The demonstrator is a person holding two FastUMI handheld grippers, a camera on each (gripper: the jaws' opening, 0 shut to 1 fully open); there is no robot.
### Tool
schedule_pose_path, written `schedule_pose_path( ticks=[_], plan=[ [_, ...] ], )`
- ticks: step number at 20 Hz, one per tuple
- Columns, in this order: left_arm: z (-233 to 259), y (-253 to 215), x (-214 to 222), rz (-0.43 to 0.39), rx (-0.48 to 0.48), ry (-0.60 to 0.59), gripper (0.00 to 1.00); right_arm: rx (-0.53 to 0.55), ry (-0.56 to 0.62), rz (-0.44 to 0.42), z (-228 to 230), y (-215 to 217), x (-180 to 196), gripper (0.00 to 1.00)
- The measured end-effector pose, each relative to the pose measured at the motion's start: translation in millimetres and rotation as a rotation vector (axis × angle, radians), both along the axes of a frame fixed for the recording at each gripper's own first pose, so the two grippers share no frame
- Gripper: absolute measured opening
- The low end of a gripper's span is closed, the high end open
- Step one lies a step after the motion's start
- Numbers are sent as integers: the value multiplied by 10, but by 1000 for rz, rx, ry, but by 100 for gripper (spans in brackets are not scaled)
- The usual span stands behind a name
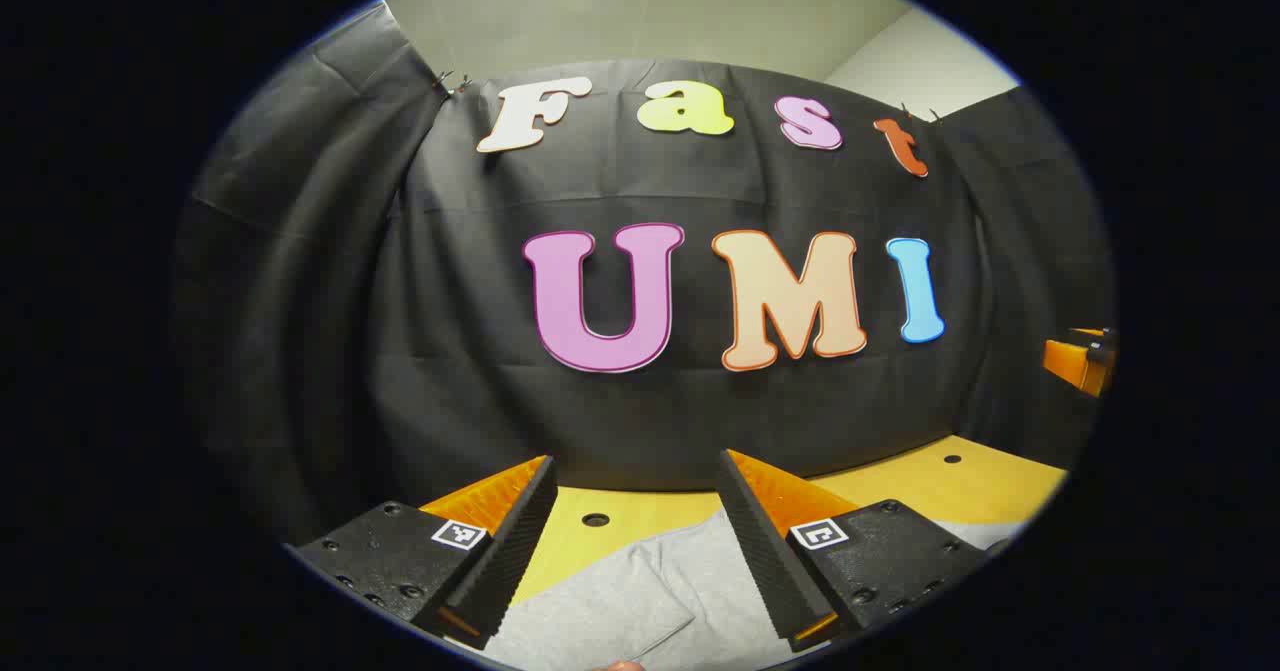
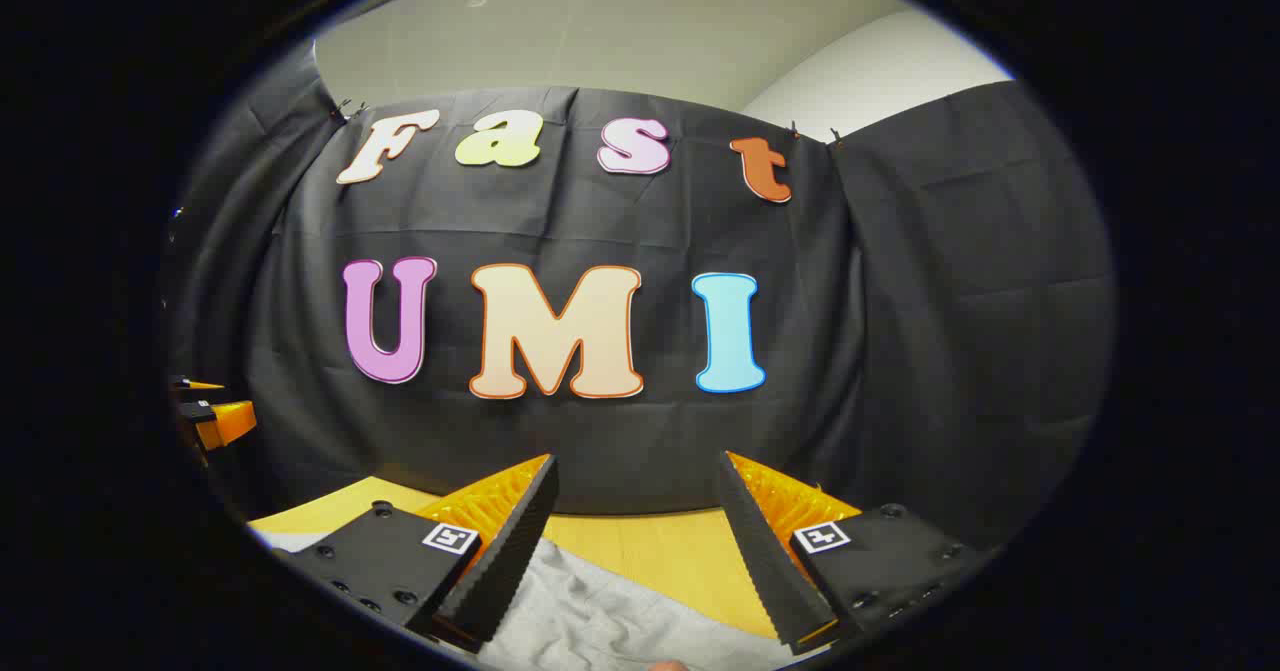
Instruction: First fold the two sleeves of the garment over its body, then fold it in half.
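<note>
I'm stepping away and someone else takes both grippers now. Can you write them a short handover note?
Left hand-held gripper: open, holding nothing, raised above the garment.
Right hand-held gripper: open, holding nothing, raised above the garment's other side.
Garment: grey, lying on the yellow table below both grippers. In the left gripper view a flat layer with a straight edge lies on it; whether that is a folded sleeve cannot be told.
Done: nothing that can be confirmed from here.
Left: check the sleeves, fold any unfolded one over the body, then fold the garment in half.
</note>
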State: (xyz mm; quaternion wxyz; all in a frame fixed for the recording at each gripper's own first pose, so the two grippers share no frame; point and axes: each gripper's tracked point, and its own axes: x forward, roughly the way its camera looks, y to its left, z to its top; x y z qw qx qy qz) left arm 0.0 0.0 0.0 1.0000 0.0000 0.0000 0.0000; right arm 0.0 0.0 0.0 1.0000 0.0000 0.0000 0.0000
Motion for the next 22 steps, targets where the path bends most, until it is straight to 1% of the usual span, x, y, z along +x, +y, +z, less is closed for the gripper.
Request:
schedule_pose_path(
  ticks=[1, 3, 4, 5, 6, 7, 8, 9, 10, 11, 12, 13, 14, 15, 16, 17, 21, 22],
  plan=[
    [10, -65, 21, -13, 5, -4, 94, -7, -9, -4, 37, -39, 20, 100],
    [30, -129, 59, -21, 14, -6, 94, -13, -12, 13, 68, -21, 64, 98],
    [49, -151, 81, -20, 12, -8, 96, -13, -15, 22, 100, 10, 93, 98],
    [65, -175, 107, -17, 6, -10, 99, -15, -22, 29, 129, 23, 121, 96],
    [92, -177, 115, -7, 2, -18, 95, -18, -29, 30, 146, 22, 153, 96],
    [91, -168, 117, 2, -1, -22, 96, -20, -37, 34, 174, 33, 177, 96],
    [104, -167, 123, 8, -1, -26, 100, -16, -45, 39, 203, 68, 202, 95],
    [108, -155, 135, 15, 1, -28, 96, -11, -51, 47, 227, 106, 231, 98],
    [106, -132, 147, 24, 3, -30, 95, -10, -51, 52, 208, 134, 252, 95],
    [100, -95, 166, 36, 5, -32, 96, -12, -45, 51, 179, 143, 283, 100],
    [90, -54, 185, 53, 12, -29, 100, -12, -35, 52, 144, 158, 310, 98],
    [62, -12, 196, 67, 21, -23, 99, -10, -25, 55, 119, 175, 332, 98],
    [53, 22, 205, 76, 26, -18, 96, -6, -15, 57, 94, 199, 355, 98],
    [38, 43, 205, 82, 28, -13, 100, -1, -7, 57, 72, 212, 373, 95],
    [34, 63, 196, 85, 27, -9, 100, 1, -3, 57, 49, 207, 383, 98],
    [12, 78, 200, 89, 25, -6, 96, 1, -1, 57, 43, 215, 388, 100],
    [-22, 145, 214, 103, 25, 1, 96, -9, 0, 63, 39, 246, 404, 100],
    [-12, 155, 216, 104, 26, -1, 100, -8, 0, 67, 34, 245, 398, 100]
  ],
)
